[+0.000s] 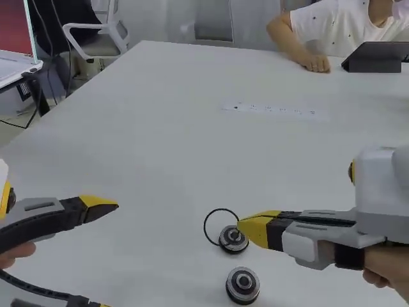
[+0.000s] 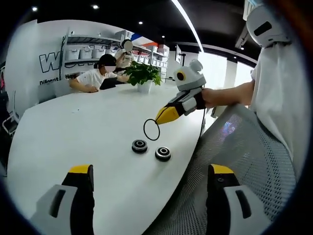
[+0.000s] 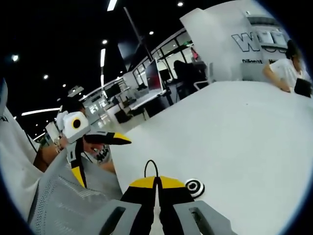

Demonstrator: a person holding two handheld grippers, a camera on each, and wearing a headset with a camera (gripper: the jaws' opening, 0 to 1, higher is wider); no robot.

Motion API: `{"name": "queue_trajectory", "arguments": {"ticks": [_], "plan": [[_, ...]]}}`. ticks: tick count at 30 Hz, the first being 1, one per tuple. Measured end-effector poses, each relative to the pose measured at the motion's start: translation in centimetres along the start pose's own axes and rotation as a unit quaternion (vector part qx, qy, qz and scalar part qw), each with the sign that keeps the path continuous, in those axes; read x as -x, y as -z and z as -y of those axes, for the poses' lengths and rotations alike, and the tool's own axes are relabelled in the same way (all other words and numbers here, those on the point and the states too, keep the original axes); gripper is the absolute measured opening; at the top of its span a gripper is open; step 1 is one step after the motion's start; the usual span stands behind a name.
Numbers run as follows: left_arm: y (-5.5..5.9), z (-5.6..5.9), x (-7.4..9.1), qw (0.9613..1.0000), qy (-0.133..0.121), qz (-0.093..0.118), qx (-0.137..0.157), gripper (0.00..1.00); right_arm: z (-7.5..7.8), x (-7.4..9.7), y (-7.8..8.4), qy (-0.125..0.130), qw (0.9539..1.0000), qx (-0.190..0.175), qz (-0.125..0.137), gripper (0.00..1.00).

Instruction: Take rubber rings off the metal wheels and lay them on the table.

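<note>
Right gripper [image 3: 157, 181]: jaws pressed together, pinching the black rubber ring [image 1: 205, 225]. The ring's loop sticks out past the yellow tips, clear of both wheels; the left gripper view shows it hanging above the tabletop [image 1: 192, 128].

First metal wheel [image 1: 233, 238]: lies flat just below the ring and beside the right tips, close to the tabletop's near edge.

Second metal wheel [image 1: 243, 284]: nearer that edge still, a little apart from the first.

Left gripper [image 2: 149, 170]: jaws spread wide, holding nothing, well to the left of the wheels.

Black rubber ring [image 1: 205, 225], apparently lifted, by far wheel [image 1: 232, 238]; near wheel [image 1: 243, 284] lies flat.
</note>
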State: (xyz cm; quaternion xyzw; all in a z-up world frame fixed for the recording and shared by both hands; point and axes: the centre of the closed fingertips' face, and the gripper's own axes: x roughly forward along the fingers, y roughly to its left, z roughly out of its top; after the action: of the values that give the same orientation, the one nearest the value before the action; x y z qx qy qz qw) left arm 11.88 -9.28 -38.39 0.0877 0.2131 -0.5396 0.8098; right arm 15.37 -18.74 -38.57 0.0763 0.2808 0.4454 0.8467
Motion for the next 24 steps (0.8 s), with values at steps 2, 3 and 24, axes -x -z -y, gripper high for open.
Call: {"name": "queue_trajectory", "arguments": {"ticks": [2,3,24], "plan": [[0.1,-0.1,0.0,1.0000,-0.002,-0.001,0.003,0.95,-0.1,-0.2,0.2,0.002,0.9999,0.010,-0.005,0.00],[0.1,-0.1,0.0,1.0000,-0.002,-0.002,0.004,0.95,-0.1,-0.4,0.3,0.006,0.9996,0.027,-0.006,0.00],[0.9,-0.1,0.0,0.9998,-0.003,-0.017,0.009,0.91,-2.1,-4.6,5.8,-0.007,0.9848,0.148,-0.090,0.00]]}}
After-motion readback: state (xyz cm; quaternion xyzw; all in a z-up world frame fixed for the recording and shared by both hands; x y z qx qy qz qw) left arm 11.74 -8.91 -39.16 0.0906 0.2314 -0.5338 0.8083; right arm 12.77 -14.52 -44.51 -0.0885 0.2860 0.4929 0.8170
